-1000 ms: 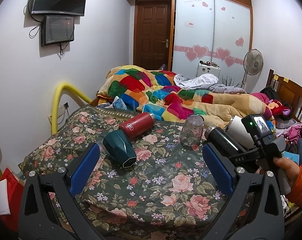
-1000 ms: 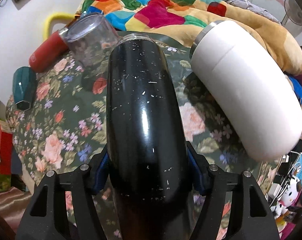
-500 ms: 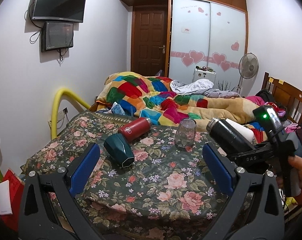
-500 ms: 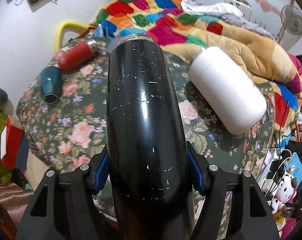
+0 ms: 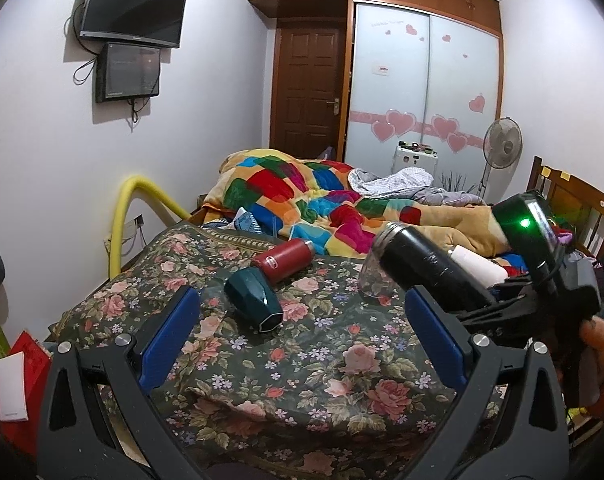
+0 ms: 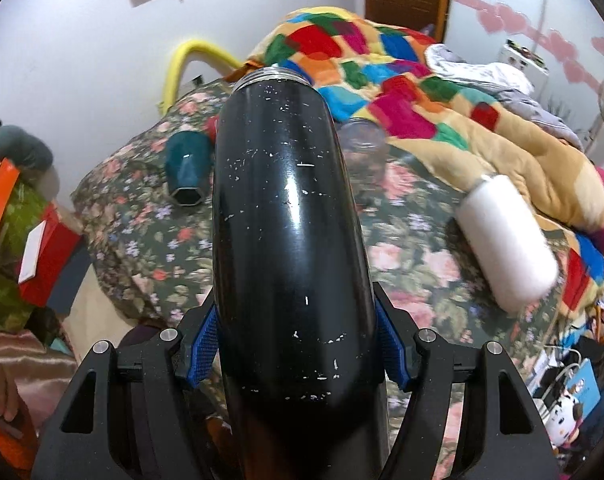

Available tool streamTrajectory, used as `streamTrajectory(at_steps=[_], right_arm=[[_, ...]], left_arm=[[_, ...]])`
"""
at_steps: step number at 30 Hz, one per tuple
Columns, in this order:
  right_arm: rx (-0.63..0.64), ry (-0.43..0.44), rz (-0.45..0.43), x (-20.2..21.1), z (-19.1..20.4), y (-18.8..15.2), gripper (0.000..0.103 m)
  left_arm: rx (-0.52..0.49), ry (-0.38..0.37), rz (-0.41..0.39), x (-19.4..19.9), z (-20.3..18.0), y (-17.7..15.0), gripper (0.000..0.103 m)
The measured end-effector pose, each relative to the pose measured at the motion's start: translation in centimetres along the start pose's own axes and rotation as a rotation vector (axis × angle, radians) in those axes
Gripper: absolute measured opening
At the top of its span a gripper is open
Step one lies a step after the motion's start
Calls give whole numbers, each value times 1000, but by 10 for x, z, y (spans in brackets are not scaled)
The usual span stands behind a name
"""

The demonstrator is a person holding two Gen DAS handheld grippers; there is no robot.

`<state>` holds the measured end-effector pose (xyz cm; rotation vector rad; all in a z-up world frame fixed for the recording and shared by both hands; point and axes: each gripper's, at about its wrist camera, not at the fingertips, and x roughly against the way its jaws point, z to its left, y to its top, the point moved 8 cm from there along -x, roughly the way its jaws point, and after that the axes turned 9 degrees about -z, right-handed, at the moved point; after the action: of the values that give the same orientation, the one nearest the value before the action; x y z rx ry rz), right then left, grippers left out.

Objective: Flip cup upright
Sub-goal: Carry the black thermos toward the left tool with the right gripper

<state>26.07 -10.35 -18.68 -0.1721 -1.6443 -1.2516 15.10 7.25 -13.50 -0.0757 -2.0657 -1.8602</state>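
Note:
My right gripper [image 6: 294, 354] is shut on a scratched black cup [image 6: 286, 216] and holds it in the air above the floral cloth [image 6: 150, 240], tilted with its threaded open mouth pointing up and away. In the left wrist view the black cup [image 5: 426, 268] shows at the right, slanted, mouth toward the upper left. My left gripper [image 5: 302, 340] is open and empty, hovering near the front of the floral cloth [image 5: 302, 360].
On the cloth lie a dark green faceted cup [image 5: 254, 300], a red bottle [image 5: 284, 260] and a white cup [image 6: 506, 240], all on their sides. A clear glass [image 6: 362, 148] stands mouth down. A colourful quilt [image 5: 314, 196] lies behind.
My right gripper has lifted the black cup higher and tilted its mouth further upward. The left gripper has drawn back and up a little.

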Motion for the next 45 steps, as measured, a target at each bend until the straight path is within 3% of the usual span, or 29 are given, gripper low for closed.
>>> streamTrajectory(at_steps=[10, 18, 38, 45], right_arm=[[4, 47, 93, -48, 29, -24, 64], [12, 10, 175, -82, 23, -47, 64], [27, 2, 205, -98, 32, -54, 65], [75, 23, 135, -62, 38, -35, 65]], left_arm=[[18, 27, 44, -10, 14, -12, 103], [29, 36, 100, -27, 17, -28, 103], [75, 38, 252, -63, 21, -65, 103], [134, 4, 326, -80, 19, -72, 103]])
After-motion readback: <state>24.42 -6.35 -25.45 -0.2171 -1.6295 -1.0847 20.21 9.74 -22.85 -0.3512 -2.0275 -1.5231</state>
